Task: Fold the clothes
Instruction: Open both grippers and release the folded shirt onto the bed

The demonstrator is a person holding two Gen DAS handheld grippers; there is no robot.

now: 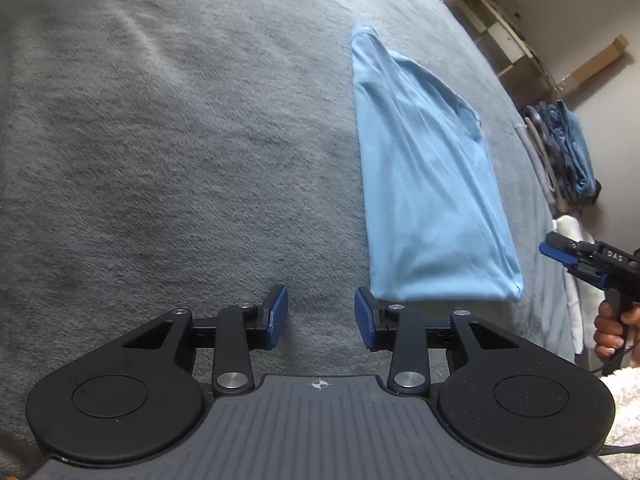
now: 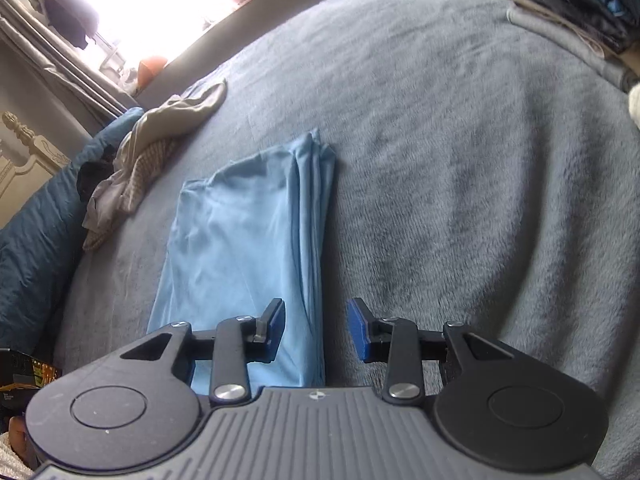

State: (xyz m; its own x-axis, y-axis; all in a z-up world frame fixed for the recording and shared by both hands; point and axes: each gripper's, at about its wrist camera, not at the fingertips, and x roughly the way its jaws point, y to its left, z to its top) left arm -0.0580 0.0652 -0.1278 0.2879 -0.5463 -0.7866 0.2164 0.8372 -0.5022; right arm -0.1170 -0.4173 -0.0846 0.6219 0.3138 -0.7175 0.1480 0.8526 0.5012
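Note:
A light blue garment (image 1: 424,184) lies folded into a long narrow strip on the grey blanket (image 1: 180,140). My left gripper (image 1: 321,318) hovers open just off the strip's near left corner, nothing between its blue pads. In the right wrist view the same blue garment (image 2: 248,248) runs away from me, its layered edge on the right. My right gripper (image 2: 316,330) stands open above the strip's near end, holding nothing; its left finger is over the cloth, its right finger over the blanket. The right gripper (image 1: 560,251) also shows at the left view's right edge, held by a hand (image 1: 612,328).
A stack of folded clothes (image 1: 568,152) sits at the blanket's far right edge, also seen as a clothes stack (image 2: 568,4). A heap of unfolded grey and beige clothes (image 2: 148,160) lies beyond the blue garment's left side. A teal duvet (image 2: 36,232) borders the left.

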